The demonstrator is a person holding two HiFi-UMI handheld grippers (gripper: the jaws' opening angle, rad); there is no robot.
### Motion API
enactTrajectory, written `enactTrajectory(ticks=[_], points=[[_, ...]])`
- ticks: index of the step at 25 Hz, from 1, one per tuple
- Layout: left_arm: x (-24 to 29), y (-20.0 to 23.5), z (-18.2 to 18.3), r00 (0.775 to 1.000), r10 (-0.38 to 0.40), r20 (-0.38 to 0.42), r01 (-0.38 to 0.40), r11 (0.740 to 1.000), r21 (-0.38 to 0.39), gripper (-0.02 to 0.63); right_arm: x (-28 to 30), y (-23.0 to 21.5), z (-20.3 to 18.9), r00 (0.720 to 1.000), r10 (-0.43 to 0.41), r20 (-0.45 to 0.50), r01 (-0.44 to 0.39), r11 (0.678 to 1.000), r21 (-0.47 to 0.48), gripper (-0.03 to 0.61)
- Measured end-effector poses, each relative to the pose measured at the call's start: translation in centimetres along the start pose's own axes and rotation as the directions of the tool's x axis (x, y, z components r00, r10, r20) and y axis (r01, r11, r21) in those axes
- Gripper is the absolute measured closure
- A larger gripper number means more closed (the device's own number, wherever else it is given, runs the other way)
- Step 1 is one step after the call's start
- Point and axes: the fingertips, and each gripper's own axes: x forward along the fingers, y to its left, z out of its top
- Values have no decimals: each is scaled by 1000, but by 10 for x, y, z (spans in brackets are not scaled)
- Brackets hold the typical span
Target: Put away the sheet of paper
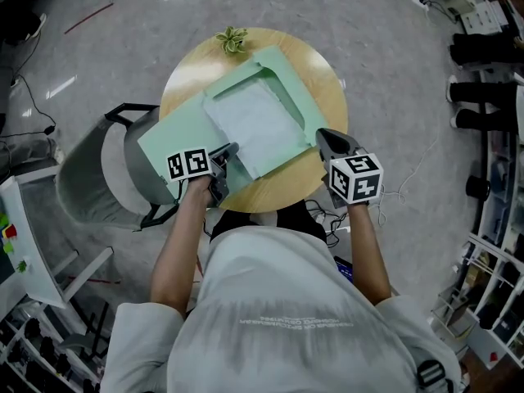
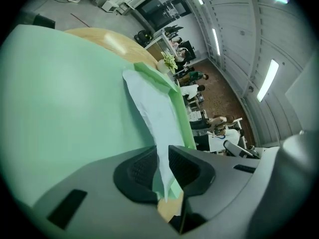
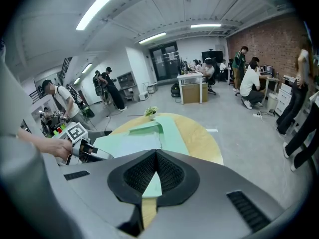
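Observation:
A pale sheet of paper (image 1: 254,125) lies on an open green folder (image 1: 176,142) on a round wooden table (image 1: 329,88). My left gripper (image 1: 233,151) is at the sheet's near left corner. In the left gripper view that gripper (image 2: 162,168) is shut on the sheet of paper (image 2: 154,113), whose corner curves up off the folder (image 2: 65,93) into the pads. My right gripper (image 1: 322,134) hovers at the folder's near right edge. In the right gripper view its tips (image 3: 156,156) meet with nothing held, above the folder (image 3: 169,133).
A small potted plant (image 1: 232,39) stands at the table's far edge. A grey chair (image 1: 98,174) is tucked at the table's left. Shelving (image 1: 491,293) runs along the right, and several people stand or sit in the room behind (image 3: 246,78).

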Motion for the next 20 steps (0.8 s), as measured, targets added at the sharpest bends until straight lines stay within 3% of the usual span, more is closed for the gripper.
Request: enactTrajectory(ticks=[3, 20], points=[[5, -2, 3, 1000, -7, 11, 8, 1000, -15, 574, 2, 0, -3, 1000, 3, -5, -3, 1000, 2, 551], [69, -27, 24, 997, -77, -18, 76, 997, -31, 577, -7, -32, -9, 999, -34, -15, 35, 999, 32, 551]])
